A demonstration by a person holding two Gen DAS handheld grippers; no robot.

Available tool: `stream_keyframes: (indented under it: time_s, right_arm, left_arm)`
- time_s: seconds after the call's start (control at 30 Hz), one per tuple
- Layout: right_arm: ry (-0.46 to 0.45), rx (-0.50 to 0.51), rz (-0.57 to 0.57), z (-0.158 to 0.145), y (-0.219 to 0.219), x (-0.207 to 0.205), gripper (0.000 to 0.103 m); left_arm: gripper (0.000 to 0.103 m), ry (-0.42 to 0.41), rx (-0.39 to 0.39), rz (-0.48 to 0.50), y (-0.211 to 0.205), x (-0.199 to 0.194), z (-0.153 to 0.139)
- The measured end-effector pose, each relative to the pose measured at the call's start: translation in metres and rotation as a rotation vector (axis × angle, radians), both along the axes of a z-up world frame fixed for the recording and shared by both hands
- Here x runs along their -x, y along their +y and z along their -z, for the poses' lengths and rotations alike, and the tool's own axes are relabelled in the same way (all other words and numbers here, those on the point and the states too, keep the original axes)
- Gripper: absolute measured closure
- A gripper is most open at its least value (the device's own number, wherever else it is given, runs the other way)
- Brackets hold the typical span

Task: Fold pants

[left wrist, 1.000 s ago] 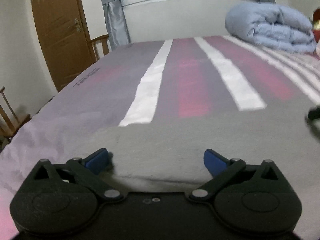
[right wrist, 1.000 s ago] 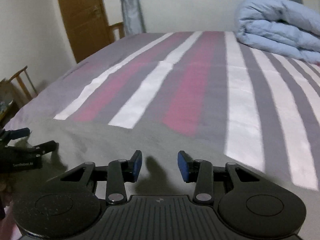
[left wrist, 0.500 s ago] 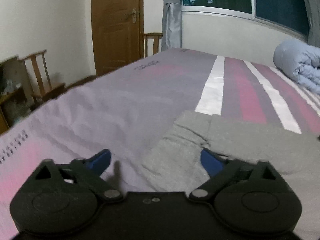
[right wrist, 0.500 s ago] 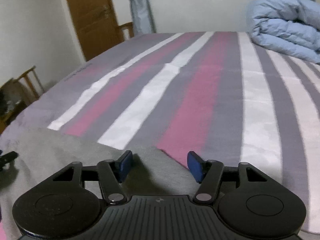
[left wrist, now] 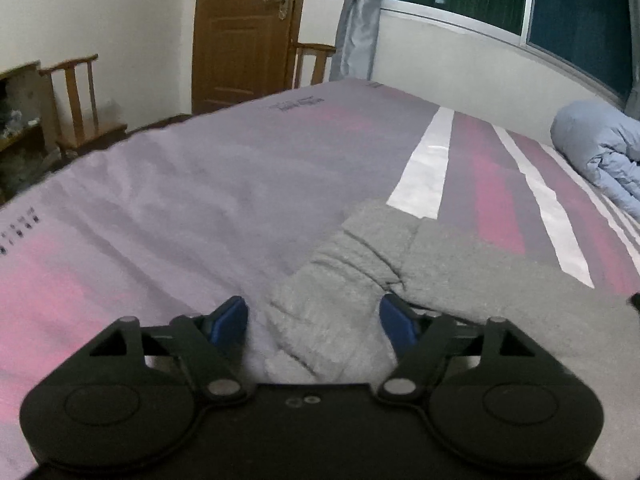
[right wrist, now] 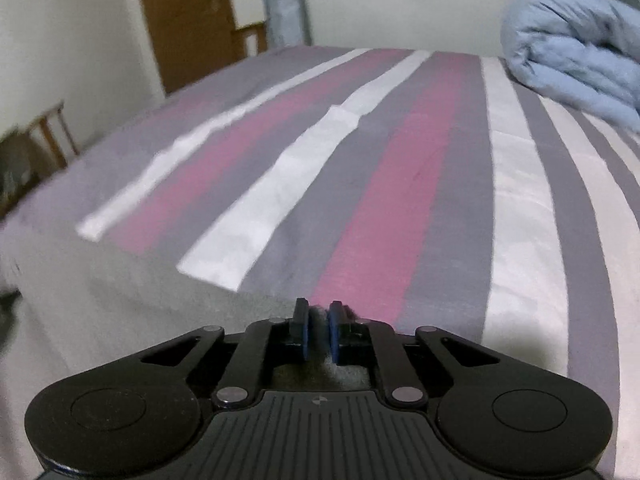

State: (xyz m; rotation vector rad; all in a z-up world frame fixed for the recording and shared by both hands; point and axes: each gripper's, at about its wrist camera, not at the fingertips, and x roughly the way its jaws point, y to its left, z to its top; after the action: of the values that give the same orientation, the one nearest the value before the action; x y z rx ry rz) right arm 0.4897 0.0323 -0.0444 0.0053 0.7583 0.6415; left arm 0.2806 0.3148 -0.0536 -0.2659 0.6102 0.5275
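Grey pants lie flat on the striped bed sheet. In the left wrist view their gathered cuff end lies between the blue pads of my left gripper, which is open around it. In the right wrist view the pants spread to the left, and my right gripper is shut on their near right corner, with grey cloth pinched between the pads.
A rolled pale blue duvet lies at the far right of the bed and also shows in the left wrist view. Wooden chairs and a brown door stand past the bed's left edge. A window is behind.
My right gripper has closed on the pants' corner; it was open before. My left gripper has swung left and moved over the cuff end, with its jaws narrowing around it.
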Motion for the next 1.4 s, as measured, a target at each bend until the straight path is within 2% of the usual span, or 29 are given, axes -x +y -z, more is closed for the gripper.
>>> stream_keyframes:
  time_s: [0.07, 0.1, 0.13, 0.17, 0.27, 0.37, 0.43, 0.47, 0.53, 0.57, 0.6, 0.7, 0.8, 0.97, 1.03, 1.07, 1.1, 1.2, 1.3, 1.4]
  right_arm:
    - [-0.032, -0.005, 0.004, -0.006, -0.015, 0.010, 0.094]
    - [0.022, 0.059, 0.001, 0.003, -0.016, 0.007, 0.094]
    - [0.058, 0.070, -0.015, 0.009, -0.019, 0.007, 0.094]
    - [0.058, 0.049, -0.009, 0.009, -0.027, 0.009, 0.094]
    - [0.012, -0.034, 0.037, -0.012, -0.054, 0.026, 0.094]
    - [-0.047, -0.008, 0.056, -0.020, -0.081, 0.045, 0.094]
    - [0.041, 0.070, 0.076, -0.002, -0.096, 0.041, 0.094]
    - [0.048, 0.069, 0.109, 0.003, -0.110, 0.040, 0.094]
    - [0.057, 0.012, 0.239, -0.004, -0.143, 0.043, 0.094]
    - [0.022, -0.039, 0.304, -0.014, -0.165, 0.052, 0.094]
    - [-0.005, -0.096, 0.345, -0.022, -0.186, 0.063, 0.094]
    - [-0.004, -0.244, 0.454, -0.030, -0.267, 0.101, 0.093]
    - [-0.054, -0.298, 0.649, -0.023, -0.367, 0.157, 0.092]
    - [0.017, -0.423, 0.930, -0.005, -0.494, 0.235, 0.089]
    - [0.042, -0.473, 0.979, -0.001, -0.521, 0.258, 0.075]
    - [0.049, -0.506, 0.988, 0.000, -0.528, 0.265, 0.056]
    - [0.055, -0.543, 0.990, 0.001, -0.534, 0.271, 0.042]
    - [0.063, -0.655, 0.989, 0.005, -0.546, 0.272, 0.041]
    - [0.122, -0.744, 0.968, 0.015, -0.544, 0.270, 0.042]
    - [0.174, -0.737, 0.983, 0.024, -0.546, 0.257, 0.042]
  left_arm:
    - [0.036, 0.012, -0.031, -0.002, -0.006, 0.001, -0.002]
    - [0.035, 0.022, -0.039, -0.001, -0.007, -0.001, 0.000]
    - [0.035, 0.025, -0.034, -0.006, -0.007, -0.001, 0.001]
    - [0.035, 0.020, -0.015, -0.018, -0.006, 0.001, -0.002]
    - [0.038, 0.011, -0.022, -0.031, -0.012, 0.010, -0.016]
    - [0.037, -0.026, -0.032, -0.006, -0.025, 0.021, -0.027]
    - [0.033, -0.028, -0.041, 0.016, -0.036, 0.023, -0.028]
    - [0.034, -0.012, -0.047, 0.027, -0.044, 0.022, -0.027]
    - [0.033, -0.011, -0.047, 0.037, -0.054, 0.024, -0.027]
    - [0.033, -0.025, -0.050, 0.043, -0.060, 0.027, -0.029]
    - [0.032, -0.032, -0.057, 0.048, -0.065, 0.029, -0.030]
    - [0.027, -0.058, -0.044, 0.074, -0.083, 0.040, -0.031]
    - [0.023, -0.083, -0.041, 0.109, -0.106, 0.051, -0.027]
    - [0.022, -0.127, -0.016, 0.099, -0.136, 0.066, -0.011]
    - [0.022, -0.124, 0.004, 0.088, -0.143, 0.068, -0.002]
    - [0.021, -0.107, 0.006, 0.092, -0.147, 0.068, 0.002]
    - [0.021, -0.096, 0.006, 0.098, -0.149, 0.067, 0.004]
    - [0.014, -0.097, 0.006, 0.083, -0.146, 0.066, 0.007]
    - [0.010, -0.102, 0.068, 0.076, -0.137, 0.069, 0.013]
    - [0.010, -0.112, 0.095, 0.074, -0.134, 0.072, 0.016]
